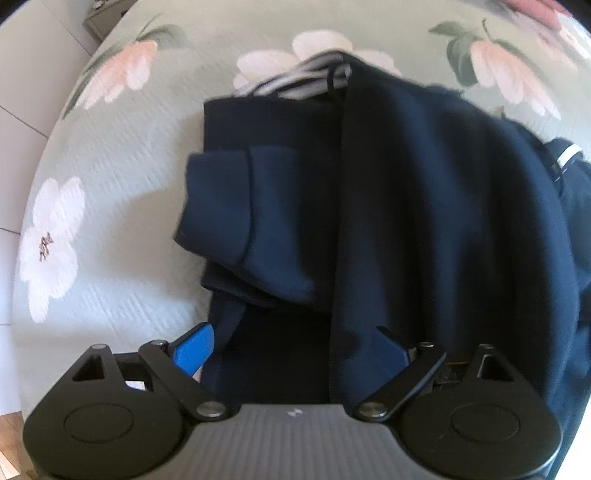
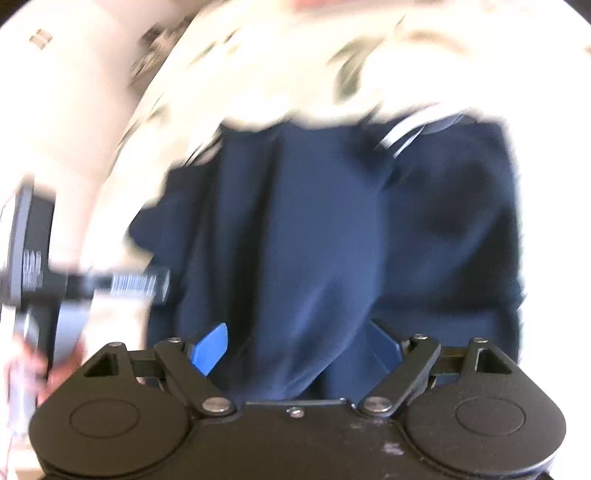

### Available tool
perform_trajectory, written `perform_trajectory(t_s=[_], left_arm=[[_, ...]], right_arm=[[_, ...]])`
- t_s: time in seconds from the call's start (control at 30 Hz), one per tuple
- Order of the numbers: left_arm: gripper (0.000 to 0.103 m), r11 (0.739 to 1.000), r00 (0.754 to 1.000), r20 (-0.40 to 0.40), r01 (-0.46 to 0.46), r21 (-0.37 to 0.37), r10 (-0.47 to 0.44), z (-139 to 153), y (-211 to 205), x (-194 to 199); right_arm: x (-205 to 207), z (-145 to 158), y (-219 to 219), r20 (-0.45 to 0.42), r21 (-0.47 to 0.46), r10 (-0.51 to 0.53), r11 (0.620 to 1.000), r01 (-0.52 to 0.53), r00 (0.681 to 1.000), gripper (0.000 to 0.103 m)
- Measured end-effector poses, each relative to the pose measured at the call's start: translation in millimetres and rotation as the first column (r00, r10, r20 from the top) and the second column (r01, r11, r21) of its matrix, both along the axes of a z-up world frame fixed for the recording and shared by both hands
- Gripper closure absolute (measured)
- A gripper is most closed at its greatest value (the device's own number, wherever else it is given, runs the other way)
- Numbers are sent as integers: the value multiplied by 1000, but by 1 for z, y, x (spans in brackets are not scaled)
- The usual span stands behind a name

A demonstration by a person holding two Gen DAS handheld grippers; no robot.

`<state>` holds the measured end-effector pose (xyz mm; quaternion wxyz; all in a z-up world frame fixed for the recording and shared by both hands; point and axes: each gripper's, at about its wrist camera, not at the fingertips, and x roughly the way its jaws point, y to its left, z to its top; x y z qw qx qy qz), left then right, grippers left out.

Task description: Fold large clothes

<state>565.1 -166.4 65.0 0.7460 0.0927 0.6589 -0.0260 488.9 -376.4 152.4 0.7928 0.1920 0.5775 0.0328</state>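
Note:
A large navy garment (image 1: 406,206) with white-striped trim lies partly folded on a pale green bedspread with pink and white flowers (image 1: 122,184). My left gripper (image 1: 291,347) has its blue fingers (image 1: 194,349) spread wide, with the garment's near edge draped between and over them. In the right wrist view the same garment (image 2: 332,229) fills the middle, blurred by motion. My right gripper (image 2: 295,347) also has its blue fingers (image 2: 210,347) spread, with cloth bunched between them. Whether either gripper pinches the cloth is hidden.
The bed's left edge and a pale tiled floor (image 1: 22,110) show at the left. A dark piece of furniture (image 1: 103,16) stands past the bed's far corner. The left gripper's body and a hand (image 2: 44,295) appear blurred at the left of the right wrist view.

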Motion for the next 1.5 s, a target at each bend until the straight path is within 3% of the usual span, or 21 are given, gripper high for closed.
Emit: perform_trajectory(t_s=[0.1,0.13,0.17,0.2,0.23,0.27,0.3,0.37,0.4,0.47,0.5,0.57,0.6,0.63,0.7,0.87,1.0,1.33,1.5], left_arm=[[10,1000,1000,-13,-12,1,12,-15,1,-6],[10,1000,1000,-18,-11,7,11,-20,2,-8],[9,1000,1000,-23,-16,18,16,-24,3,-9],[6,999,999,-26,-23,25,24,-29,5,-11],[5,999,999,-28,-26,31,27,-33,7,-12],[2,999,1000,-19,-17,44,18,-35,10,-14],[1,998,1000,-6,-13,67,14,-36,12,-16],[1,994,999,29,-37,106,35,-35,21,-20],[0,992,999,34,-45,119,41,-38,25,-21],[4,990,999,2,-54,131,54,-48,32,-21],[6,990,999,-16,-47,134,49,-52,34,-20],[9,995,999,9,-39,92,38,-48,40,-22],[11,996,999,20,-31,78,29,-45,43,-25],[11,997,1000,20,-22,71,21,-42,46,-27],[12,998,1000,18,-12,61,11,-37,49,-33],[12,1000,998,56,2,31,-4,-17,54,-59],[12,1000,996,91,23,14,-24,3,58,-77],[11,1000,986,167,18,-8,-17,62,84,-118],[13,998,988,153,-3,-67,13,39,123,-154]], right_arm=[[15,-31,0,16,-94,-63,993,64,998,5],[14,-47,-5,3,-97,-76,992,76,997,5],[16,-68,-8,-33,-36,-103,994,102,994,7],[12,-86,-13,-62,51,-130,990,133,990,20],[7,-96,-15,-78,130,-158,977,167,984,71],[-1,-98,-13,-59,151,-165,974,172,985,99],[-3,-90,-6,-39,71,-139,987,141,990,93],[-2,-73,11,-6,-112,-57,992,56,998,93],[-2,-71,16,10,-138,-32,990,34,999,93],[3,-84,27,-14,-211,47,976,-49,999,81],[5,-96,27,-37,-237,61,969,-68,997,69],[10,-101,21,-50,-212,49,975,-58,998,66],[13,-99,19,-62,-196,41,979,-52,997,56],[13,-95,16,-75,-192,30,980,-44,997,37],[8,-81,7,-61,-208,13,978,-25,998,26],[-10,-51,-7,-18,-175,-29,984,26,999,23],[-34,-35,-17,-5,-200,-16,980,15,1000,23],[-91,-24,-16,-10,-165,-101,981,98,995,23],[-140,-34,-14,10,-160,-129,979,128,992,23]])
